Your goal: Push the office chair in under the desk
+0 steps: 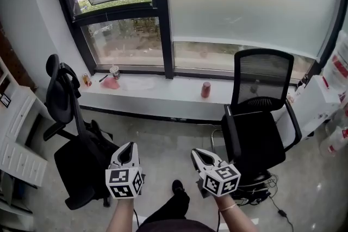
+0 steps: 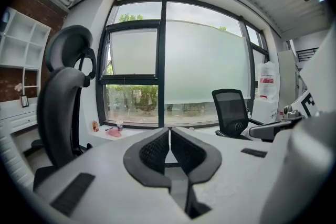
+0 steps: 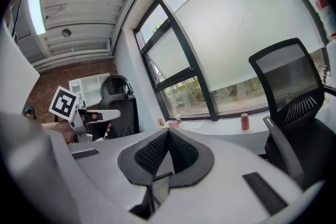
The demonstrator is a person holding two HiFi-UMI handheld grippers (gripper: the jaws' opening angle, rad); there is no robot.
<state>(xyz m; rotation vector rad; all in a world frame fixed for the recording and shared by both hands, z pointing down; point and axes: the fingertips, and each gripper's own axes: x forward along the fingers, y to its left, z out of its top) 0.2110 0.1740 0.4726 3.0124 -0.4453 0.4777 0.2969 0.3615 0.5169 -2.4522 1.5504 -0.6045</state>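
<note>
Left claw (image 1: 127,154) and right claw (image 1: 200,158) closed, empty.

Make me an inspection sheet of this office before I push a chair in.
Surface: grey floor, both chairs stand on it.
Job's things: headrest chair at left, mesh-back chair at right; no desk clearly seen.
Clutter: red can, cup, pink item on the sill.
Grippers: left gripper and right gripper shut, empty.
Cables: cable on the floor by the mesh-back chair.
Surroundings: window, white shelving at left.
</note>
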